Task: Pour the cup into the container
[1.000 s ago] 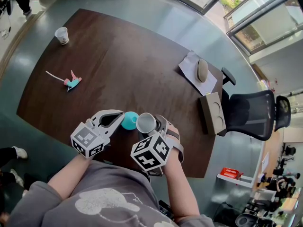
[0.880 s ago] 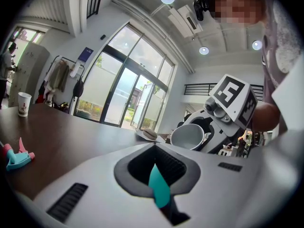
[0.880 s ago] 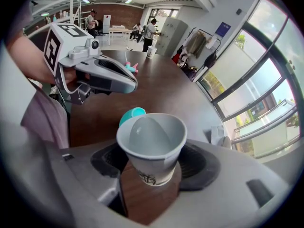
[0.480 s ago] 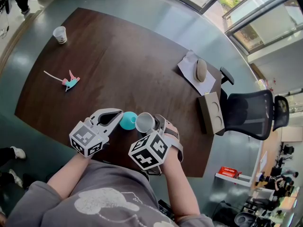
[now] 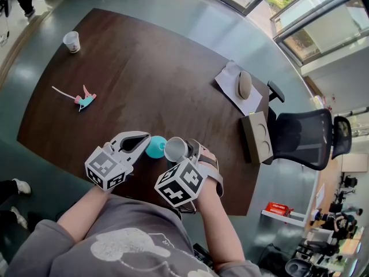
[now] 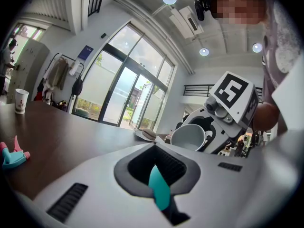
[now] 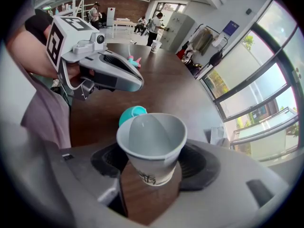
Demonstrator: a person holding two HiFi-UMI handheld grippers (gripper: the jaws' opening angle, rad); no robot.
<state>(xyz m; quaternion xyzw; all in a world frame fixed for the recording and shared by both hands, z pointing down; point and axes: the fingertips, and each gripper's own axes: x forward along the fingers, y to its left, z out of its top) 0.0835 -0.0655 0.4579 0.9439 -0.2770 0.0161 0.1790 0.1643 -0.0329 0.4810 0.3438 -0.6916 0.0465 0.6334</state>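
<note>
Teal plastic, a thin slice of rim, is all that shows between the jaws in my left gripper view: my left gripper (image 6: 158,172) is clenched on the wall of the small round teal container (image 6: 160,191). In the head view that teal container (image 5: 155,147) sits low and centre in the frame, near the closer edge of the dark brown wooden bench (image 5: 161,79), with the left gripper (image 5: 145,141) reaching in from its left side.

My right gripper (image 7: 151,177) is grasping a pale grey paper cup (image 7: 152,148) low on its body, one jaw on each side, with the printed base between them. The paper cup is held above the bench and tipped, its mouth turned toward the left gripper (image 7: 135,82). In the right gripper view the teal container (image 7: 131,113) peeks out just behind the cup's rim, left of centre. From the head view the paper cup (image 5: 176,149) is just right of the teal container, rim beside rim; I cannot tell whether they touch. The right gripper (image 5: 191,150) comes in from the lower right. The left gripper view shows the cup (image 6: 188,137) mouth-on at right of centre, with the right gripper (image 6: 211,129) behind it.

Further off, a second white cup (image 5: 71,41) stands upright at the upper left of the bench, and a pink and teal toy (image 5: 83,98) lies below it. A white sheet (image 5: 230,82) carrying a beige oval object (image 5: 245,85) lies at the right edge, a cardboard box (image 5: 258,137) below it, and a black mesh chair (image 5: 302,137) stands to the right.
</note>
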